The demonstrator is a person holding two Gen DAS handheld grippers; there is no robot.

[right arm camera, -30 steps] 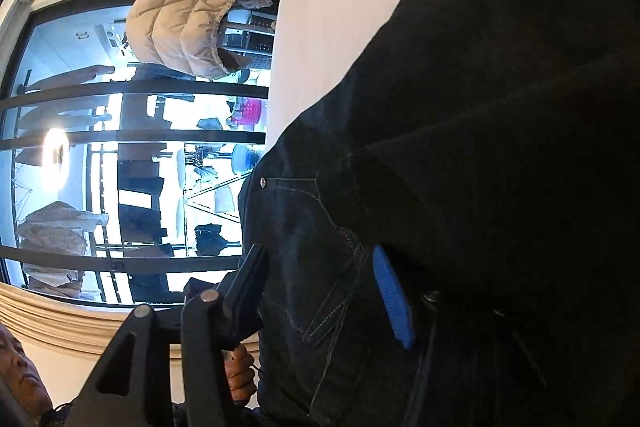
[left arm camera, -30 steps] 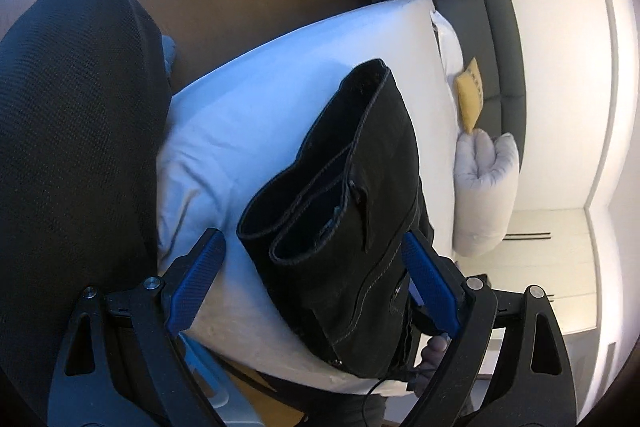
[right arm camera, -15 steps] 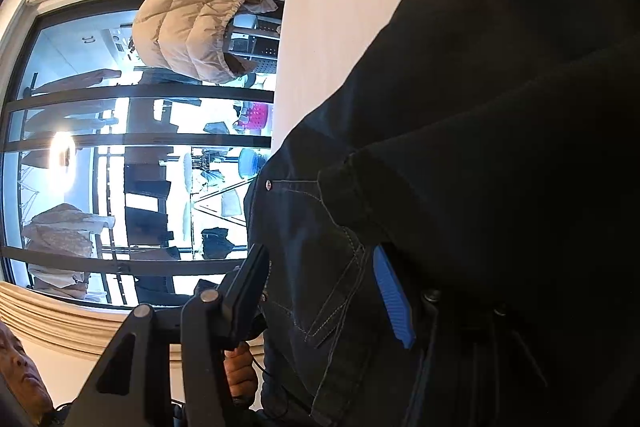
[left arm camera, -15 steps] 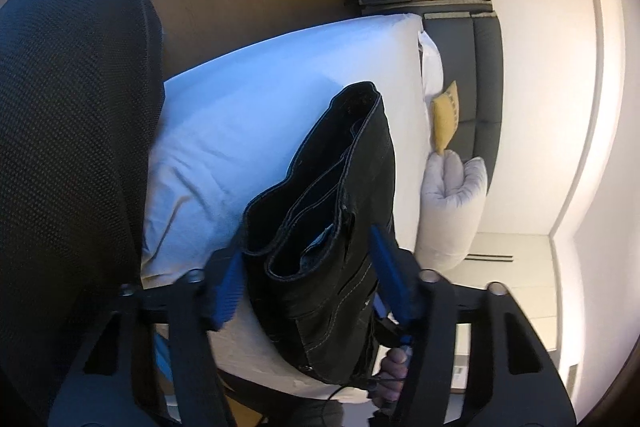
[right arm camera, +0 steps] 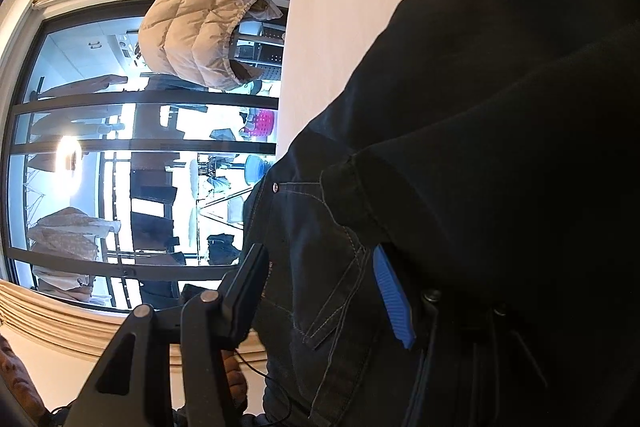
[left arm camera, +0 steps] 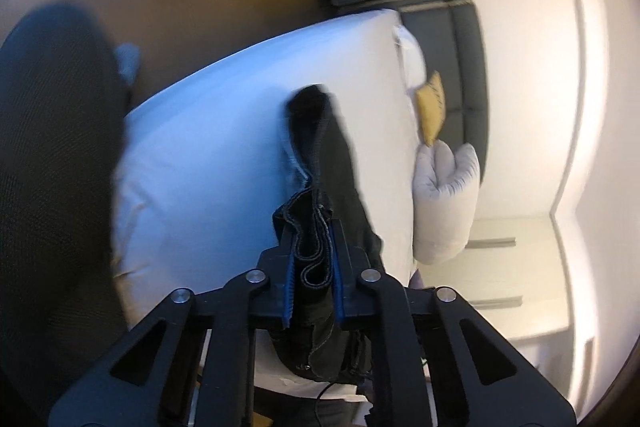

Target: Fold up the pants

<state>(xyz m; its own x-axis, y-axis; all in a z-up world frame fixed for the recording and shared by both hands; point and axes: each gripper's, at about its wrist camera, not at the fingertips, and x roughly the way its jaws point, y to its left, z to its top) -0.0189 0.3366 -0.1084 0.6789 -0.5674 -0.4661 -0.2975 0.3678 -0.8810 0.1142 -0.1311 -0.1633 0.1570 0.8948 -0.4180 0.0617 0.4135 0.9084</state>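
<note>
Left claw (left arm camera: 312, 279) has just closed; its blue pads now clamp a bunched stack of hem edges of the black pants (left arm camera: 336, 163). The pants lie across the white bed (left arm camera: 208, 155), stretching away from the claw toward the far edge.

Right claw (right arm camera: 328, 287): jaws stand apart around the pocket end of the pants (right arm camera: 460, 147). One blue pad lies against the denim; the other finger is beside the fabric's edge. Whether it pinches, I cannot tell.

Judgement: step in hand is lifting the gathered end to carry it over. Best to keep all layers caught, raise both ends evenly and lay the fold down flat without dragging the sheet.

Left view alone shows bed, grey rolled cushion (left arm camera: 444, 203) and yellow pillow (left arm camera: 430, 109). Right view alone shows pocket stitching, rivet and the window (right arm camera: 140, 167).
</note>
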